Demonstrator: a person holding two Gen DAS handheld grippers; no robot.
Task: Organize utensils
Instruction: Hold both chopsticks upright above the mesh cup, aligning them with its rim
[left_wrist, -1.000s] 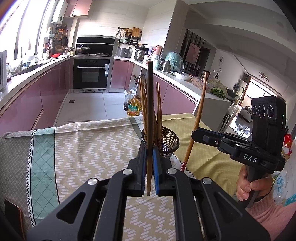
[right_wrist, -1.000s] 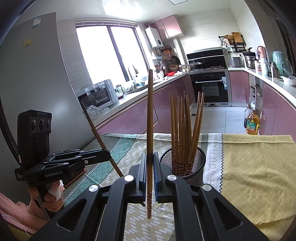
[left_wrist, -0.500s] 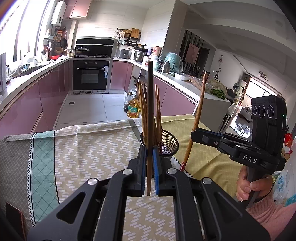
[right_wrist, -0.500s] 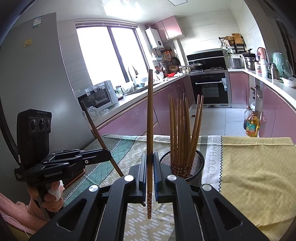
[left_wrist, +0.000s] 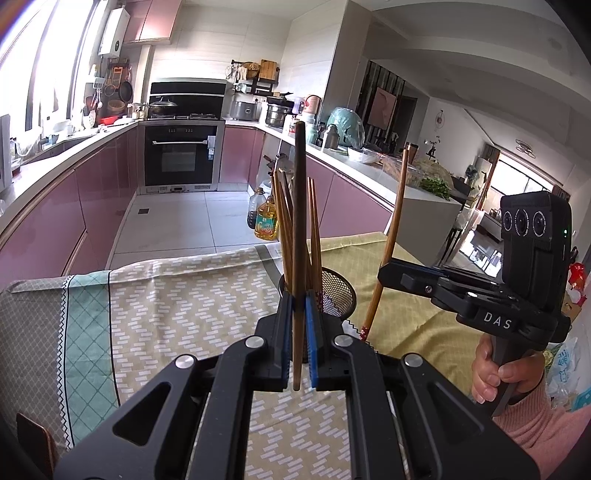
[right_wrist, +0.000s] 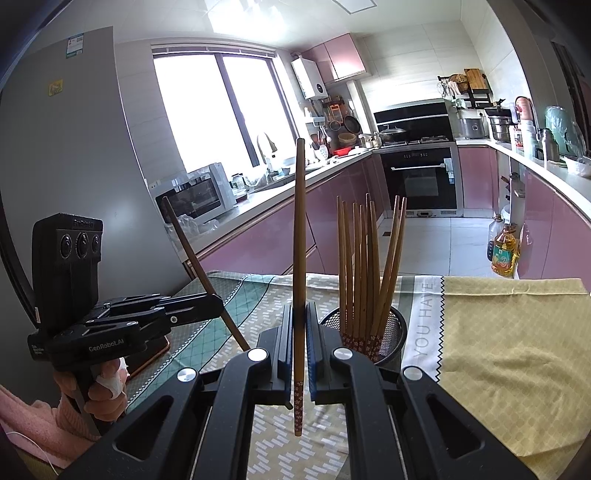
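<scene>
Closest to you, each gripper is pinching one chopstick. Your left gripper (left_wrist: 299, 354) has its jaws pressed onto the left chopstick (left_wrist: 298, 229), which stands almost upright between the blue pads with a short length hanging below. Your right gripper (right_wrist: 300, 354) clamps the right chopstick (right_wrist: 300, 240) the same way, its flower-patterned tip pointing down below the jaws. Both sticks hang in the air above the tabletop (right_wrist: 517, 332), clear of the patterned cloth.

By my reading, you are midway through loading: two sticks are lifted and not yet delivered. Just beyond the gripper tips stands the black mesh holder (right_wrist: 391, 325), which already carries a bunch of chopsticks (right_wrist: 364, 266) fanned out, patterned ends down. The next move calls for bringing one stick over the holder's mouth, keeping it near vertical, lowering its tip past the rim and only then spreading the jaws.

What stands in the way is the fanned bunch itself: its tops spread wide, so an entering stick could catch on them. The two grippers also sit near each other, so feed one at a time. Further off, oil bottles (left_wrist: 266, 221) stand on the kitchen floor, with the oven (left_wrist: 181, 155) behind them; neither interferes.
</scene>
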